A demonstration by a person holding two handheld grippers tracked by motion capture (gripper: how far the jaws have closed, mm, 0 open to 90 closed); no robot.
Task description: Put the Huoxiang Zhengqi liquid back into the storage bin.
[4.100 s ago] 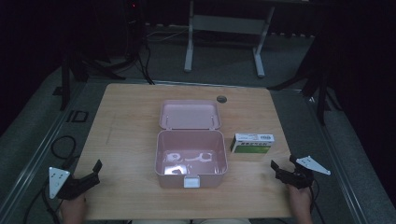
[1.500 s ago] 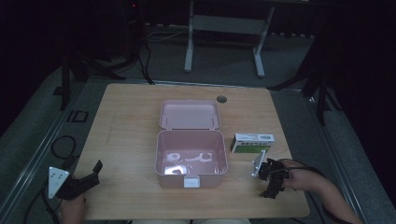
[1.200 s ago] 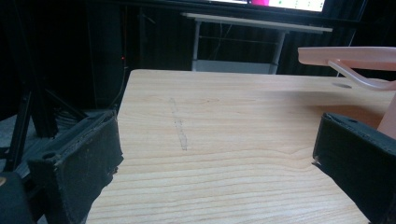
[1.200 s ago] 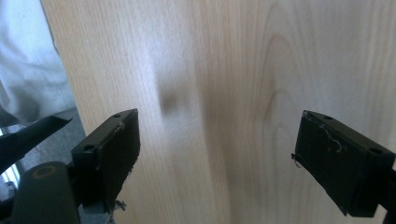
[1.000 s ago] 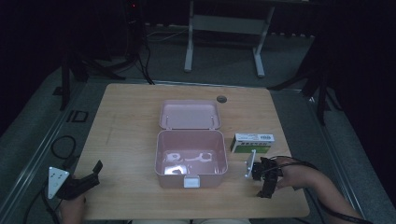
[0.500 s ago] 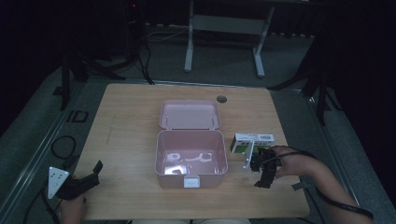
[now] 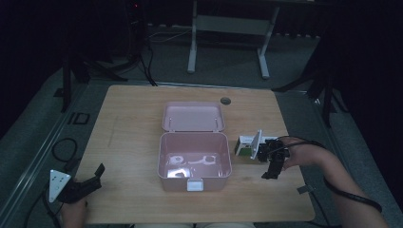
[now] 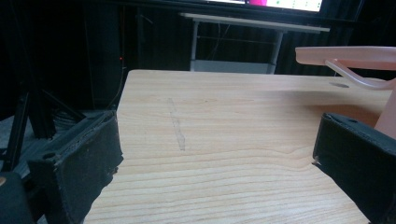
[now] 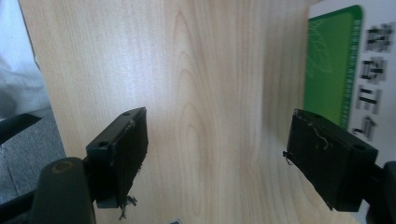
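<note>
Progress looks slight, judged from how things lie: the small white and green carton (image 7: 247, 145) lies on the table (image 7: 133, 118), outside the pink box (image 7: 195, 161), and no jaw grips it, so the grasp and whatever placing follows are left to do.

Nearest the person, at about eight o'clock from the pink box, the left gripper (image 7: 90, 180) rests low by the table's near edge, held in a hand at the corner. Its jaws stand wide apart with nothing between them; in the left gripper view they frame bare wood (image 8: 210, 140), and the box's pink wall and raised lid (image 8: 345, 56) sit off at two o'clock.

Farther in, at three o'clock from the pink box, the right gripper (image 7: 266, 154) hangs over the carton's right end, the forearm coming in from the table's right side with the wrist turned so the jaws point down at the table. The right gripper view shows its jaws spread (image 9: 224, 154), one over plain wood, the other at the edge of the carton's green label (image 9: 331, 60); whether that jaw touches the carton I cannot tell.

The pink box stands open at the centre, its lid folded back toward twelve o'clock, with some pale items inside too dim to name.
</note>
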